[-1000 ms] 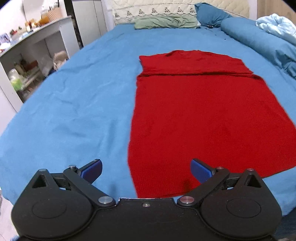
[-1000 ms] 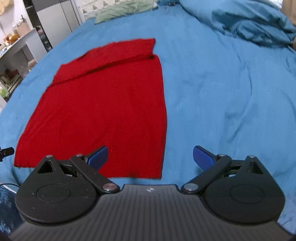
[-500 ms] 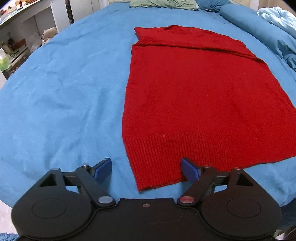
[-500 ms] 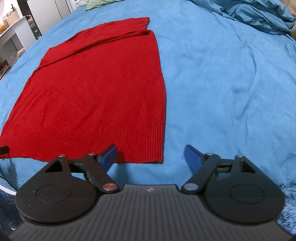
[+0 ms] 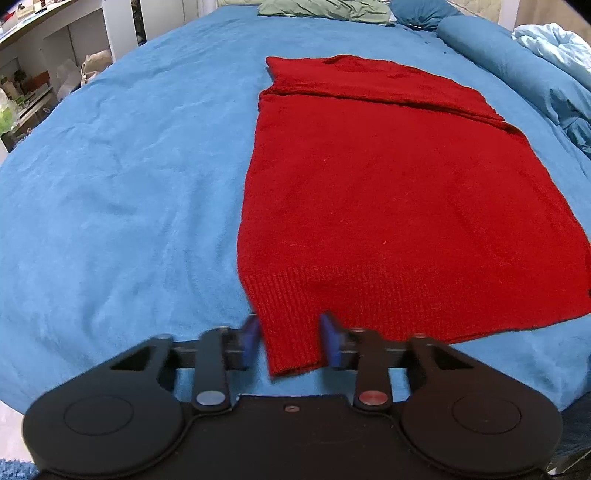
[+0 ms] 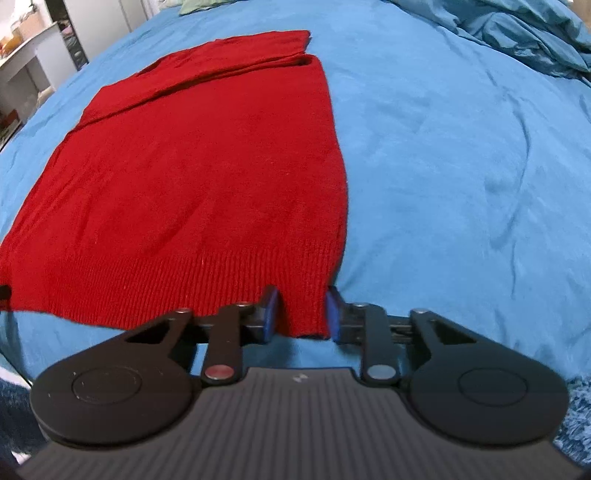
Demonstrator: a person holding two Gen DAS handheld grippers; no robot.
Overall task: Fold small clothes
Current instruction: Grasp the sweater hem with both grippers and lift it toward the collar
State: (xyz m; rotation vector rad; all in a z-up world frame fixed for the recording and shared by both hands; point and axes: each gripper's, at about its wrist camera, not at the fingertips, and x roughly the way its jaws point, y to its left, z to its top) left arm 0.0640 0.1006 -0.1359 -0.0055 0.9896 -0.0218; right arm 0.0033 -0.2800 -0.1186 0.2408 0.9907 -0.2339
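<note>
A red knitted sweater (image 5: 388, 177) lies flat on the blue bed cover (image 5: 110, 184), its sleeves folded across the far end and its ribbed hem nearest me. My left gripper (image 5: 291, 338) straddles the hem's near left corner. Its jaws are closing with the cloth lying flat and unsqueezed between them. In the right wrist view the same sweater (image 6: 203, 155) spreads to the left. My right gripper (image 6: 301, 314) straddles the hem's near right corner, its jaws also closing, and flat cloth fills the gap between the blue pads.
A green pillow (image 5: 325, 9), a blue bolster (image 5: 517, 70) and a pale blue blanket (image 5: 554, 40) lie at the bed's far end. A rumpled blue duvet (image 6: 517, 33) sits far right. White shelving (image 5: 33, 74) stands left of the bed.
Both grippers came down onto the sweater's near hem corners, and both sets of jaws narrowed from wide open to a small gap around the cloth.
</note>
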